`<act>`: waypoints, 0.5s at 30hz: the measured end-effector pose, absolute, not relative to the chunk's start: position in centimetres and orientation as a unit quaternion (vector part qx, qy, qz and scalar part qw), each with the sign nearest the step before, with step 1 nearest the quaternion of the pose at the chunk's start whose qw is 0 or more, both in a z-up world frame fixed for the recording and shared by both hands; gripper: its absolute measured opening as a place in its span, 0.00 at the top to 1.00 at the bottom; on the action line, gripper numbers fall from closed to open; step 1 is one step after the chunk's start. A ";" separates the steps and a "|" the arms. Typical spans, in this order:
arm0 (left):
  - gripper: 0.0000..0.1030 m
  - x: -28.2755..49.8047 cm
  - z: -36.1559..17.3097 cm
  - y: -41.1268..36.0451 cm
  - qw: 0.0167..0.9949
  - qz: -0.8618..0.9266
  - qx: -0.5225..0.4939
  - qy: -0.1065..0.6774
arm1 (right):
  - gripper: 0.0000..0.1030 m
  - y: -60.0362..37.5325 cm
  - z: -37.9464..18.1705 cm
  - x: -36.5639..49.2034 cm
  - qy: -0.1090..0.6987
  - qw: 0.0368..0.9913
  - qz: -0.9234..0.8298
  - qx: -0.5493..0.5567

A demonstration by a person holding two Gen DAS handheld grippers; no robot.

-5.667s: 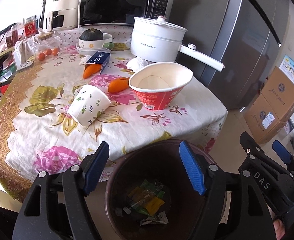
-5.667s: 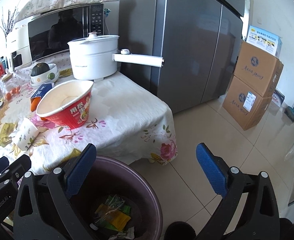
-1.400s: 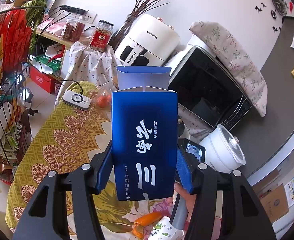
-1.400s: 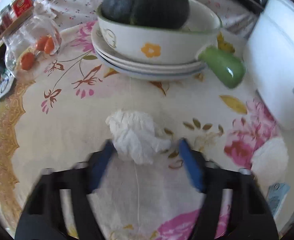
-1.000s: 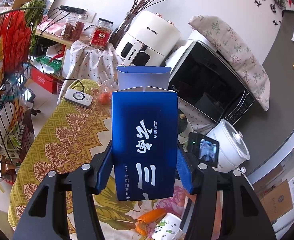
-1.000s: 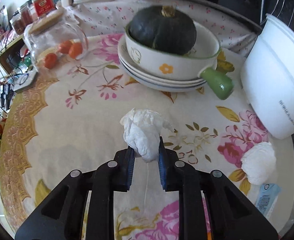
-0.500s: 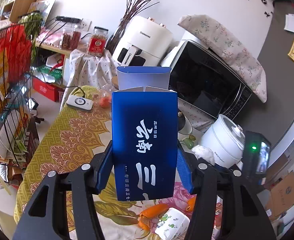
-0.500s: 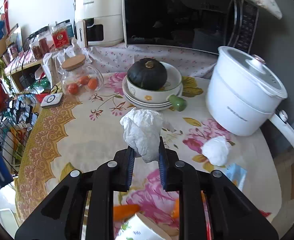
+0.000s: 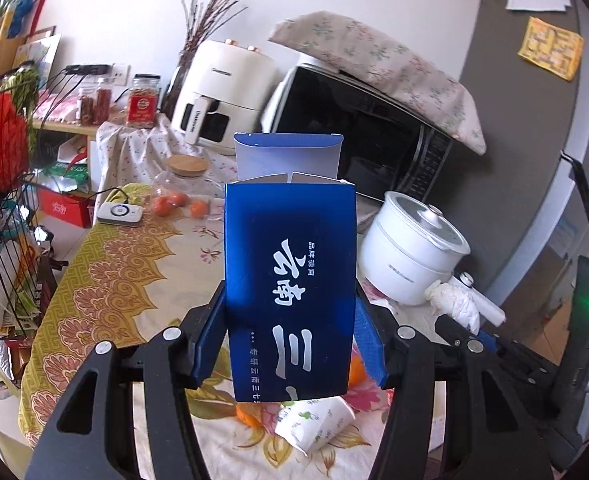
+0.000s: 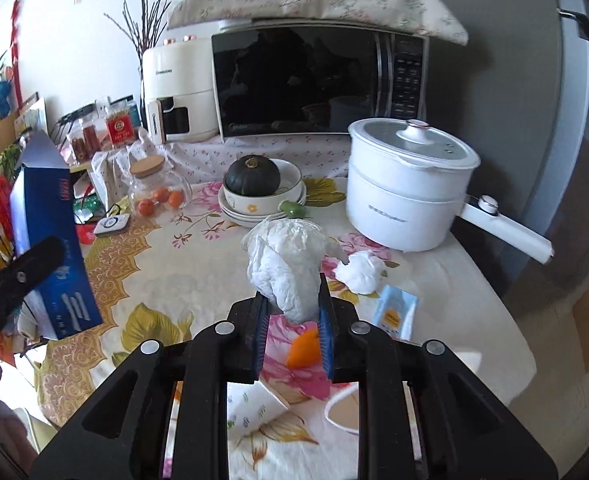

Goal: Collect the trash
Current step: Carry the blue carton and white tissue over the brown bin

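My left gripper point(image 9: 290, 340) is shut on an open blue carton point(image 9: 290, 280) with white lettering, held upright above the table; the same blue carton point(image 10: 50, 256) shows at the left of the right wrist view. My right gripper point(image 10: 290, 320) is shut on a crumpled white tissue point(image 10: 286, 264), lifted over the flowered tablecloth point(image 10: 182, 272). That held tissue point(image 9: 454, 304) also appears at the right of the left wrist view. On the cloth lie a second tissue ball point(image 10: 360, 270), a light blue packet point(image 10: 396, 312), orange peel point(image 10: 304, 346) and a tipped paper cup point(image 10: 254, 404).
At the table's back stand a white electric pot point(image 10: 406, 192), stacked bowls with a dark squash point(image 10: 254, 180), a glass jar of small oranges point(image 10: 158, 188), a microwave point(image 10: 318, 80) and an air fryer point(image 10: 178, 88). A grey fridge point(image 10: 554, 120) rises at the right. A wire rack point(image 9: 2, 200) is left.
Both grippers have pulled back from the table's far side and the right one has risen with the tissue, so more of the table shows. The left one still holds the carton.
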State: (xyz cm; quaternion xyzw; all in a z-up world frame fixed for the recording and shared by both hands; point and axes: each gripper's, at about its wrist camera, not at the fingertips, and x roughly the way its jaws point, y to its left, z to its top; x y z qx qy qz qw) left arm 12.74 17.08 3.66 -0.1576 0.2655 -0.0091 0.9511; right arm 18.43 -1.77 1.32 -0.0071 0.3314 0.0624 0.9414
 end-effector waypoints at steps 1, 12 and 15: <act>0.45 12.4 3.6 16.4 0.952 -0.014 -0.154 0.265 | 0.81 -2.3 1.4 17.8 0.328 0.943 0.060 -0.004; 0.45 7.5 3.8 9.6 0.955 -0.067 -0.131 0.256 | 0.80 -7.2 2.1 11.1 0.294 0.956 0.022 0.008; 0.45 6.3 3.6 8.1 0.953 -0.080 -0.132 0.260 | 0.80 -8.6 2.2 9.6 0.287 0.958 0.012 0.013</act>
